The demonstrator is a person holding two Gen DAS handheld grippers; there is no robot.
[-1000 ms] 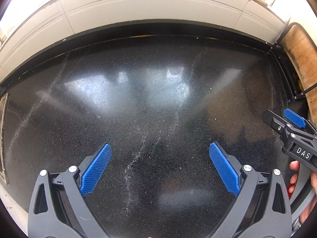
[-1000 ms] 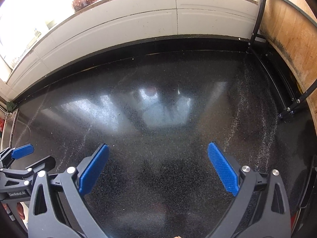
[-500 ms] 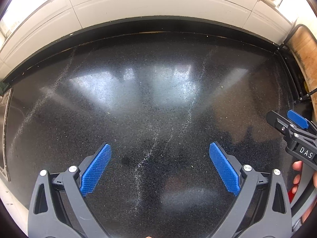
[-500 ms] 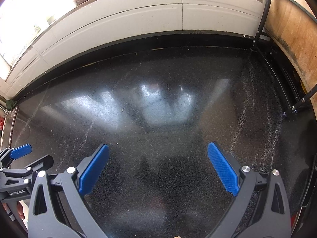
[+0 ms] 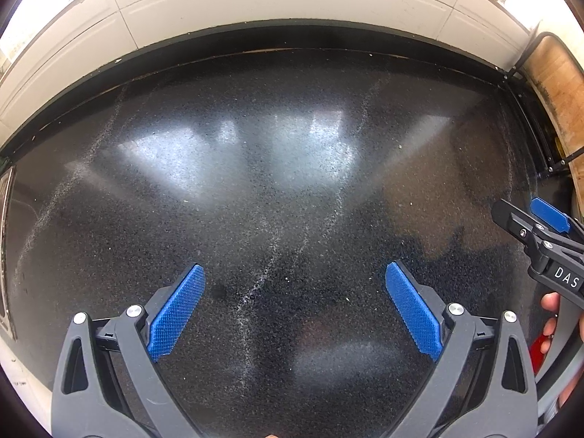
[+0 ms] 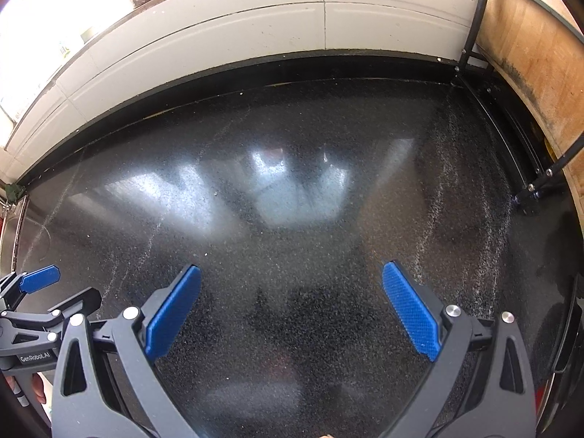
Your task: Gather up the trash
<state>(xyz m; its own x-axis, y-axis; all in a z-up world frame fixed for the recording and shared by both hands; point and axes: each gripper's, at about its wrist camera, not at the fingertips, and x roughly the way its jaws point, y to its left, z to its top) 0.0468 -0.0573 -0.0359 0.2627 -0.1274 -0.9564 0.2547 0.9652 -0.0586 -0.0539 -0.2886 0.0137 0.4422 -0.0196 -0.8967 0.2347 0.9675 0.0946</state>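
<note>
Left wrist view: left gripper (image 5: 292,310) spread wide, nothing between the blue pads, hovering over a dark speckled countertop (image 5: 292,182); right gripper (image 6: 292,310) likewise spread and empty. No trash in either view, only pale crumbs and dusty streaks, so no telling whether all collected or lying out of frame. Risk, as a guess: pads scraping the glossy stone while chasing specks too small to pinch, or the two grippers knocking together, being just beside each other. Glare washing out the middle; wooden board (image 6: 529,73) and metal rack at right cut off; hands mostly hidden.
</note>
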